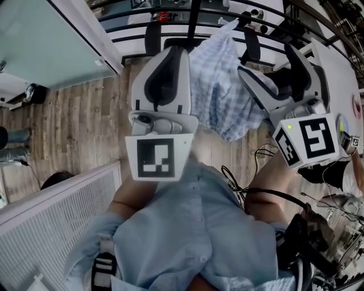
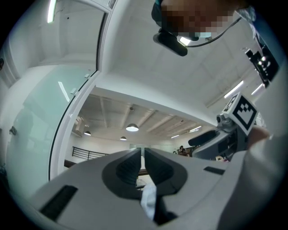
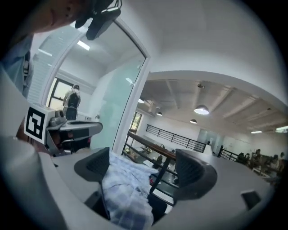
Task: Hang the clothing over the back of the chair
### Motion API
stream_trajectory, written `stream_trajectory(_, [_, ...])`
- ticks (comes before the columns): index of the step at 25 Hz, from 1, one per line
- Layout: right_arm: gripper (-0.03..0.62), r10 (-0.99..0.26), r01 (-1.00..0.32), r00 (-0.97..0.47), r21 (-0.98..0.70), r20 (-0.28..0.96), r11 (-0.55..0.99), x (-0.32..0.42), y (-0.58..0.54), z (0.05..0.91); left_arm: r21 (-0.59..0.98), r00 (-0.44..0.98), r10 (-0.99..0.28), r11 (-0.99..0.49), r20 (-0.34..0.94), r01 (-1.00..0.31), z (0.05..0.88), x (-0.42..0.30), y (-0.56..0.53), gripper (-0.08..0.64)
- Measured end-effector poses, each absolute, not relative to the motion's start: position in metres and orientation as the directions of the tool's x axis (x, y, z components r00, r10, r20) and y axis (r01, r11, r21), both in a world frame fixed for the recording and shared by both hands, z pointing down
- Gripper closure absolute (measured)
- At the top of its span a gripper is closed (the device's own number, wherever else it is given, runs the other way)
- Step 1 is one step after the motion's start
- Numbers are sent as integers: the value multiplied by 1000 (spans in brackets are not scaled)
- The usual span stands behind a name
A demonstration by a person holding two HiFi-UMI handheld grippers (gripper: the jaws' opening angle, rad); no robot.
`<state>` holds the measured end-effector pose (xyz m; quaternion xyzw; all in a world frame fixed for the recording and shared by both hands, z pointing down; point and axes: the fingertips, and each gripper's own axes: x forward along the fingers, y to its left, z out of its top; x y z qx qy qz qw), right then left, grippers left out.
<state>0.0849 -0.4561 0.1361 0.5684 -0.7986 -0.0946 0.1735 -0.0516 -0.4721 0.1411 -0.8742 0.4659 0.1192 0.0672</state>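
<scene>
"Where's the shirt [image 1: 219, 91]?"

"Bunched between the two grippers, out in front of the person, above the wood floor [image 1: 85, 119]. The left gripper [image 1: 172, 55] has its jaws clenched on an edge of it. In its own view a slip of pale cloth shows, nipped deep between them."

"And the right gripper [image 1: 267, 61]?"

"Released, jaws spread wide. The cloth lies in the gap, up against one pad [image 3: 95, 165], but nothing presses on it."

"Why one grip only?"

"My guess is the left holds a corner up so the shirt can't slump. That leaves the right free to take a fresh hold or spread the cloth over the back."

"Is it on the chair [image 1: 251, 45] yet?"

"I can't tell. Dark padded parts stick out on either side of the shirt, and a black post [image 1: 196, 17] runs up behind it. But the cloth covers whatever is in the middle, so it may lie on the back or only hang in front of it."

"How much does the left hold?"

"Hard to say. From above, its own body hides the pinch, and its view gives just that one strip."

"Anything else lost?"

"The shirt's right side goes behind the right gripper's body. And I can't make out which part is collar or sleeve."
</scene>
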Motion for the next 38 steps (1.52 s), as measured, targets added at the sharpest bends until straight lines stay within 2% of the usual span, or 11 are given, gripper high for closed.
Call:
stream_trajectory(5, [130,-945,-908,-325,268,30,321,94,-417,128,-37,539,-802,-549,-257,-835,142,-31,-440,534])
stream_trajectory(15, [136,-900,-903,-428,69,-85,423,79,-313,177,-75,490,-852,-485,-184,-871,180,-19,-334,534])
stream_trajectory(16, [165,-896,-900,-436,56,-89,432,75,-302,183,-76,486,-856,-480,-178,-874,185,-19,-322,534])
stream_trajectory(17, [236,-895,-900,-436,51,-93,433,71,-291,188,-75,484,-859,-479,-169,-875,190,-19,-310,534])
stream_trajectory(19, [422,-902,-908,-418,64,-107,414,64,-274,193,-75,483,-863,-477,-150,-876,195,-21,-293,534])
stream_trajectory(21, [518,-909,-917,-398,79,-125,391,56,-266,192,-78,481,-864,-474,-149,-877,193,-24,-286,534])
stream_trajectory(25, [556,-924,-936,-352,78,-147,344,38,-262,186,-94,487,-858,-477,-164,-874,184,-37,-280,534])
stream_trajectory(38, [578,-963,-971,-207,156,-171,181,9,-264,171,-70,554,-799,-555,-231,-829,169,-61,-282,534])
